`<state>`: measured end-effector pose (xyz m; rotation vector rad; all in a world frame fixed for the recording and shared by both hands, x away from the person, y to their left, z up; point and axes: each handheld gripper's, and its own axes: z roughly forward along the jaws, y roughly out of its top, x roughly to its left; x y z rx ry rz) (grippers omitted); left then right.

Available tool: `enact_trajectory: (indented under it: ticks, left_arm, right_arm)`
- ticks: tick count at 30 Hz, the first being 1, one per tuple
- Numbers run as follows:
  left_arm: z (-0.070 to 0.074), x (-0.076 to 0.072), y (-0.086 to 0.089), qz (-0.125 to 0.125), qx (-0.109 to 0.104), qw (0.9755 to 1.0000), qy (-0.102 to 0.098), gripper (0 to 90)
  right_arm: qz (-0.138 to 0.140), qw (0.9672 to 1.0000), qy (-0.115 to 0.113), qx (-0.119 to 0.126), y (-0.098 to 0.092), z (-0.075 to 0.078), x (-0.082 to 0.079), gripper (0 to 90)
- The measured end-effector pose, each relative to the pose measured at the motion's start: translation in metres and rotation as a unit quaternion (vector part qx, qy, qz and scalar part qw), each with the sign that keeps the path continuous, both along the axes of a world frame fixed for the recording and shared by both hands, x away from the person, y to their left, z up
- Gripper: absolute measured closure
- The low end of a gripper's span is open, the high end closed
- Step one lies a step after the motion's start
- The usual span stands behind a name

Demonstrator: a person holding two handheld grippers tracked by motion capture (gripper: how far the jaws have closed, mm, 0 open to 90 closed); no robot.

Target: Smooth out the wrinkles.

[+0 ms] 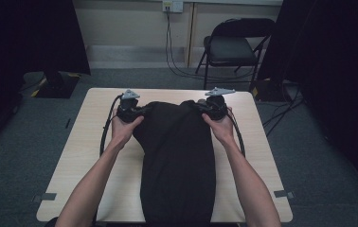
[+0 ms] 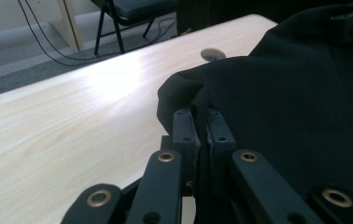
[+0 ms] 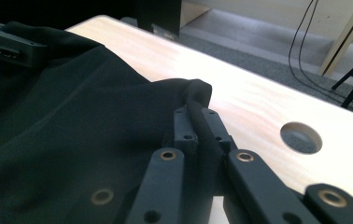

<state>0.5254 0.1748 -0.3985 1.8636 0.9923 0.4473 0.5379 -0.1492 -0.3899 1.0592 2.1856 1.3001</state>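
Black jaws of the left gripper (image 2: 201, 122) were clamped on one far corner of a black garment (image 1: 177, 156), and the right gripper (image 3: 201, 122) pinched the other corner. Both hands held that edge raised while the cloth trailed down the middle of the pale wooden surface (image 1: 257, 142) toward the person.

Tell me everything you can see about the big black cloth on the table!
The black cloth is soft, plain, dark fabric with no pattern showing. It lies long down the middle of the pale wooden table, its near end reaching the table's front edge. Its far end is gathered and wrinkled. The left gripper pinches one far corner and the right gripper pinches the other, each with a fold of cloth squeezed between shut jaws.
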Motion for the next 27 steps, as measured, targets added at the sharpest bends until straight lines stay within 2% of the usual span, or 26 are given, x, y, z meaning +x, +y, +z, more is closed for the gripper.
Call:
enact_trajectory:
  ticks: [1,5,6,7,10,14,16,20,22,26,27]
  left_arm:
    - [0.002,0.001,0.001,0.003,-0.007,1.0000,0.000,85.6]
    - [0.011,0.005,0.002,0.005,0.002,1.0000,-0.008,85.6]
    - [0.017,0.005,0.002,0.015,-0.008,0.9997,-0.018,85.6]
    - [0.019,0.006,0.002,0.016,-0.014,0.9996,-0.019,85.7]
    - [0.030,0.010,0.002,0.021,-0.008,0.9993,-0.030,85.6]
    - [0.048,0.013,0.007,0.025,-0.029,0.9982,-0.046,85.6]
    - [0.053,0.013,0.009,0.025,-0.025,0.9979,-0.054,85.6]
    - [0.052,0.006,0.008,0.018,-0.010,0.9980,-0.059,85.6]
    - [0.047,0.001,0.009,0.011,-0.009,0.9982,-0.059,85.5]
    - [0.035,-0.012,0.010,0.002,-0.009,0.9983,-0.058,85.5]
    - [0.032,-0.017,0.010,0.001,-0.015,0.9982,-0.058,85.5]
  right_arm:
    - [-0.003,1.0000,-0.001,0.001,0.000,0.002,0.001,87.2]
    - [-0.005,1.0000,-0.007,0.002,-0.001,0.011,0.004,87.2]
    - [-0.011,0.9998,-0.017,0.001,-0.001,0.016,0.004,87.2]
    - [-0.012,0.9997,-0.019,0.000,-0.001,0.018,0.004,87.2]
    - [-0.015,0.9995,-0.029,-0.005,0.000,0.025,0.007,87.3]
    - [-0.013,0.9990,-0.041,-0.007,0.002,0.040,0.012,87.2]
    - [-0.007,0.9986,-0.049,-0.018,0.003,0.049,0.014,87.2]
    - [-0.003,0.9984,-0.054,-0.015,0.006,0.053,0.014,87.1]
    - [0.002,0.9987,-0.049,-0.018,0.005,0.048,0.013,87.1]
    - [0.011,0.9992,-0.037,-0.003,-0.001,0.035,0.005,86.9]
    - [0.015,0.9992,-0.037,0.000,-0.002,0.033,0.002,86.9]
